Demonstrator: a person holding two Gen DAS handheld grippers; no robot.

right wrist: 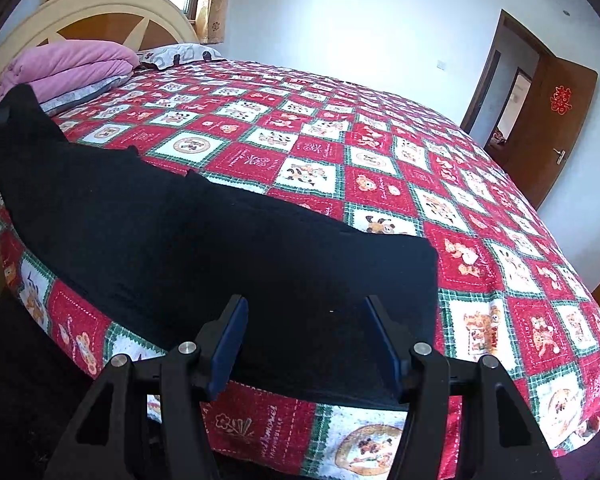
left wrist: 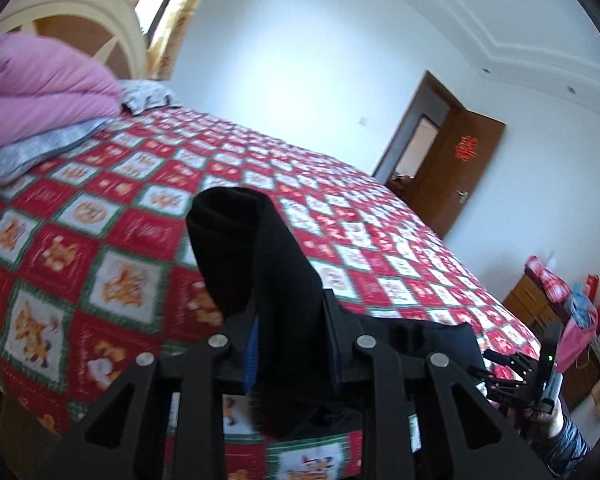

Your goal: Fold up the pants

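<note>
At the bed's (right wrist: 480,240) near edge, black pants (right wrist: 220,248) lie.
Left hand-held gripper (left wrist: 288,320) clamps a lifted end; right hand-held gripper (right wrist: 306,336) stands apart.

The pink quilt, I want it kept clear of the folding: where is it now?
The pink quilt lies folded at the head of the bed, far left in both views, against the headboard and beside a patterned pillow, well beyond the black pants.

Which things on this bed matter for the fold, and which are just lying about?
For the job:
- black fabric pants
- left claw, clamped on a bunched end of the pants
- right claw, open over the pants

Lying about:
- folded pink quilt
- grey patterned pillow
- red checked bedspread
</note>
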